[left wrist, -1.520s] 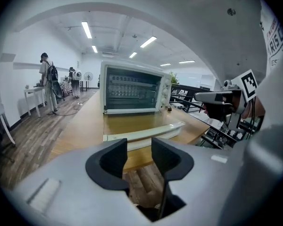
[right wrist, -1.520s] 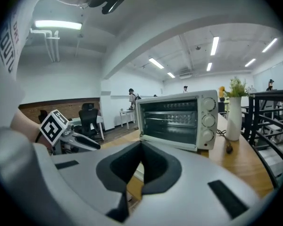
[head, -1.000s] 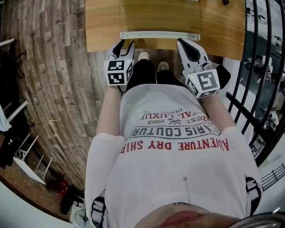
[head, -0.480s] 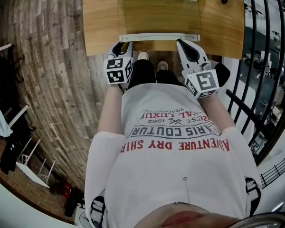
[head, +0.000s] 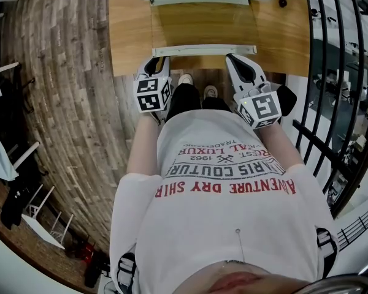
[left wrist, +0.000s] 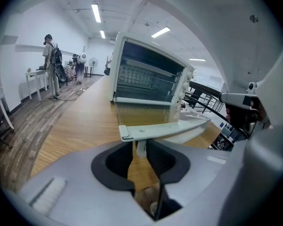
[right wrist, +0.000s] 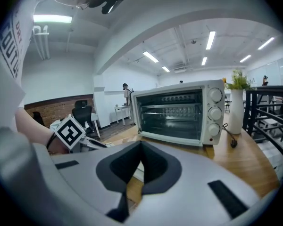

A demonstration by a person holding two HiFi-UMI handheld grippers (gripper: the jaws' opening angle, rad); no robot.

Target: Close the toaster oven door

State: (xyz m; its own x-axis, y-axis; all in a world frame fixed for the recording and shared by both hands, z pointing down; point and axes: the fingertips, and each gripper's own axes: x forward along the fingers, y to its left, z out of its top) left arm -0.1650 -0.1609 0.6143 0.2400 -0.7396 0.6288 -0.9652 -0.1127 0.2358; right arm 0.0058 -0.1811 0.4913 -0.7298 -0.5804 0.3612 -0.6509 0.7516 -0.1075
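Note:
A white toaster oven stands on the wooden table. Its glass door lies open and flat, with the pale handle bar at the table's near edge. My left gripper is at the handle's left end. In the left gripper view the jaws are closing, with a post of the handle between them and the pads not clearly pressing on it. My right gripper sits near the handle's right end. Its tips meet with nothing between them, and they face the oven.
A white vase with a plant and a black cable sit to the right of the oven. A black railing runs along the right. Chairs stand on the wood floor to the left. A person stands far off.
Both grippers have edged forward to the table's near edge. The left gripper's tips now reach the left end of the door handle.

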